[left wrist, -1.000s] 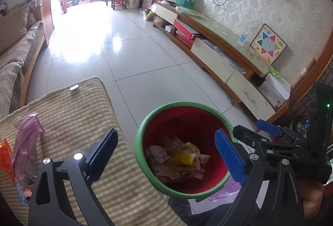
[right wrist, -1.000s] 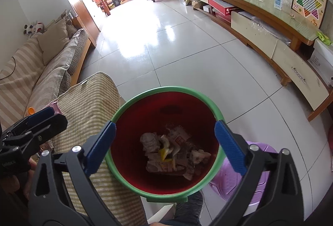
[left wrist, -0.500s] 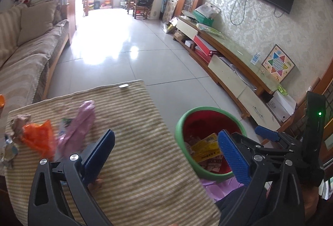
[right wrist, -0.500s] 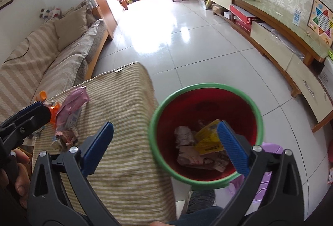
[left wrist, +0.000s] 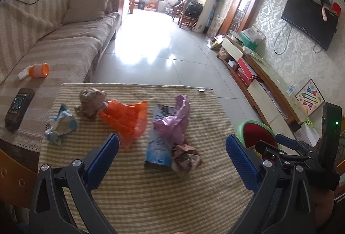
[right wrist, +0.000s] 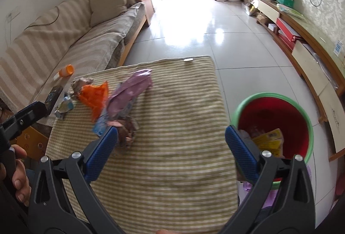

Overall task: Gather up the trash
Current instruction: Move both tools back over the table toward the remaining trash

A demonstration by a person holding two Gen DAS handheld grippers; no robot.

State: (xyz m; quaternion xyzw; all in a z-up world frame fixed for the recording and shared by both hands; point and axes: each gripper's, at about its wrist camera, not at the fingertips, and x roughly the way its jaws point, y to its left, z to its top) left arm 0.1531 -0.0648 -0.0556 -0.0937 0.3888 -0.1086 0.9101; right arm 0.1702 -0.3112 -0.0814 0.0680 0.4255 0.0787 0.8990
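Trash litters the striped desk (left wrist: 151,190); both grippers, left gripper (left wrist: 172,160) and right gripper (right wrist: 171,152), gape wide and empty. Next: pinch the pink bag (left wrist: 174,124), carry it to the bin (right wrist: 273,104).

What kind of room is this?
Most likely a living room in a home: there is a long striped sofa, a wall-mounted TV, and a low TV cabinet along the wall.
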